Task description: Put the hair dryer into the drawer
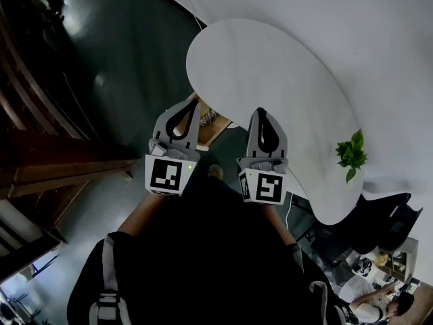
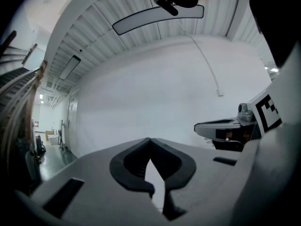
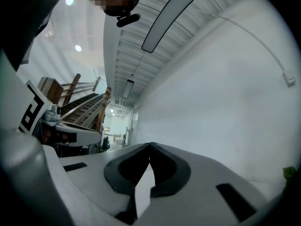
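We see both tools held side by side and level in front of a dark-clothed body. The left gripper (image 1: 193, 101) is clenched, its dark pads meeting at the tips with nothing between them. The right gripper (image 1: 261, 112) is clenched and empty too. No view shows the hair dryer, so we cannot tell where it lies or which way its long axis runs.

Past the tips, in the head view, is a white, kidney-shaped table (image 1: 270, 73). Its near edge curves just beyond the grippers, and a small green plant (image 1: 352, 154) stands at its right edge. Around the table lies a dark, glossy floor (image 1: 122, 66). A wooden staircase (image 1: 47, 161) runs along the left side.

In both gripper views we face a plain white wall (image 2: 155, 93) under a ribbed ceiling with a long light panel (image 2: 157, 19). A person (image 1: 371, 305) sits at the lower right corner, well apart from the table.
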{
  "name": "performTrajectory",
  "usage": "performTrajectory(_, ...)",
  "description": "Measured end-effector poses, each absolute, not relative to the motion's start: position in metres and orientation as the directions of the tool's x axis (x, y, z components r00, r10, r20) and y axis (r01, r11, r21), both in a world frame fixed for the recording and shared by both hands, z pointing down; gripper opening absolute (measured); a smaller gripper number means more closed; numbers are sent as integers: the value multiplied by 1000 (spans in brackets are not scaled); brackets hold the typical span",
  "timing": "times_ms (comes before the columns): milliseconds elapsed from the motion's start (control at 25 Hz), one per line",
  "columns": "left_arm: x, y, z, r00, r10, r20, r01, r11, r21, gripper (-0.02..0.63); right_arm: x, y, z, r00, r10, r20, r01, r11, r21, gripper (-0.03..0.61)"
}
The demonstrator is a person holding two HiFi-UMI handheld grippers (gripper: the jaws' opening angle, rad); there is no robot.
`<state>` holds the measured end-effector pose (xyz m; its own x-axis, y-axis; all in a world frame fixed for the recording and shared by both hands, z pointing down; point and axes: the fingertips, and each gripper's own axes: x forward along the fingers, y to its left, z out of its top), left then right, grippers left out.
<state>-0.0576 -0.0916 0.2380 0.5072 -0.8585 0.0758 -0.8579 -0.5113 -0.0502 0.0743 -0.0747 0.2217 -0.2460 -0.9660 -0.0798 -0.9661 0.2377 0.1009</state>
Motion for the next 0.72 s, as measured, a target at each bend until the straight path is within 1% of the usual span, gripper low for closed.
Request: performTrajectory(720, -56, -91, 248, 523, -847, 97, -848, -528, -40, 7, 68, -78, 229, -258, -964, -65, -963, 250, 103, 21)
